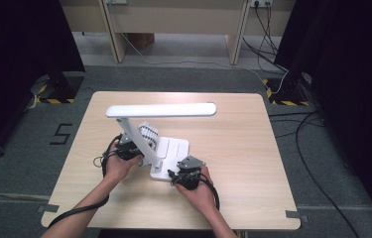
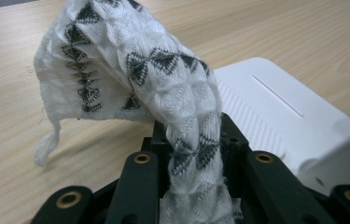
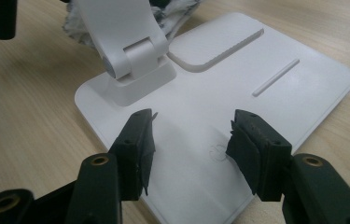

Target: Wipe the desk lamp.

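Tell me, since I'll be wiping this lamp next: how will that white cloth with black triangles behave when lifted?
Probably floppy: the cloth droops from the left gripper and folds over itself. Likely light, hanging from one pinch. Its knitted weave looks grippy, though the loose loop might snag on the desk lamp.

Curtained lab: taped floor (image 1: 49, 100), cables (image 1: 317, 124)

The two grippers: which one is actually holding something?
The left gripper, by the lamp's arm: its jaws pinch a white cloth with black triangles. The right gripper stands open over the lamp base, empty.
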Action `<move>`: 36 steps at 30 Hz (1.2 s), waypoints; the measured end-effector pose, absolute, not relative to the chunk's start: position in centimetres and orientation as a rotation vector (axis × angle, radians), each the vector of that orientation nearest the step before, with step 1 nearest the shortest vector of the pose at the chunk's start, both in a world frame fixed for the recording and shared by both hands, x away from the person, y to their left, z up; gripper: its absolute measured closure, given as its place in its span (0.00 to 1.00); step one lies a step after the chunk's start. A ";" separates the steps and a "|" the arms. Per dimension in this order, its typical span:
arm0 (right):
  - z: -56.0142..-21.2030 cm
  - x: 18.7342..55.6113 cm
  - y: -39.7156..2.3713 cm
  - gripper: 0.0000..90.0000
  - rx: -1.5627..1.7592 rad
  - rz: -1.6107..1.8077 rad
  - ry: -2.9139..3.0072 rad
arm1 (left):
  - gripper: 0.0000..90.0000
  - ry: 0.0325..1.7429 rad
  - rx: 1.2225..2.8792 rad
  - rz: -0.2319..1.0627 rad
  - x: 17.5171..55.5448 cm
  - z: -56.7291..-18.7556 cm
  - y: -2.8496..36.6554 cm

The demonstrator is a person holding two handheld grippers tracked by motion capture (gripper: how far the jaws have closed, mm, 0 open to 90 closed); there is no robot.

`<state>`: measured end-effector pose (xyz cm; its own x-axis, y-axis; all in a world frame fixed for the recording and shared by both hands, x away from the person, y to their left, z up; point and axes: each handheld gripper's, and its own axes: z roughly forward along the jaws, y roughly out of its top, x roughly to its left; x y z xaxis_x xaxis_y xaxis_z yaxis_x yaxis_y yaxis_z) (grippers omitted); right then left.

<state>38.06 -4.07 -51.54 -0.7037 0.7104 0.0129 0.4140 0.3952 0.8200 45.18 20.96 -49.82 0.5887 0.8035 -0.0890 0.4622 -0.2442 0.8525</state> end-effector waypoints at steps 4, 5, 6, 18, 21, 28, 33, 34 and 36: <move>-51.6 38.1 -4.1 0.55 0.976 1.220 2.318 | 0.82 1.022 1.885 0.454 45.9 -50.0 20.7; -51.5 38.1 -4.1 0.55 0.981 1.221 2.318 | 0.82 1.021 1.888 0.450 46.2 -50.2 20.5; -51.5 38.1 -4.1 0.55 0.982 1.221 2.319 | 0.82 1.023 1.888 0.447 46.3 -50.2 20.5; -51.6 38.1 -4.1 0.55 0.981 1.220 2.319 | 0.83 1.030 1.924 0.421 46.9 -50.8 20.4; -51.6 38.1 -4.1 0.55 0.981 1.220 2.319 | 0.83 1.018 1.939 0.416 46.6 -50.7 20.4; -51.5 38.1 -4.1 0.55 0.980 1.221 2.319 | 0.84 0.978 1.988 0.411 45.8 -50.5 20.4; -51.5 38.1 -4.1 0.55 0.975 1.219 2.319 | 0.84 0.959 2.011 0.389 44.9 -50.5 20.6; -51.5 38.1 -4.1 0.55 0.979 1.219 2.319 | 0.84 0.956 2.009 0.392 44.5 -50.5 20.7; -51.5 38.1 -4.1 0.55 0.979 1.218 2.318 | 0.84 0.958 2.008 0.385 44.3 -50.5 20.8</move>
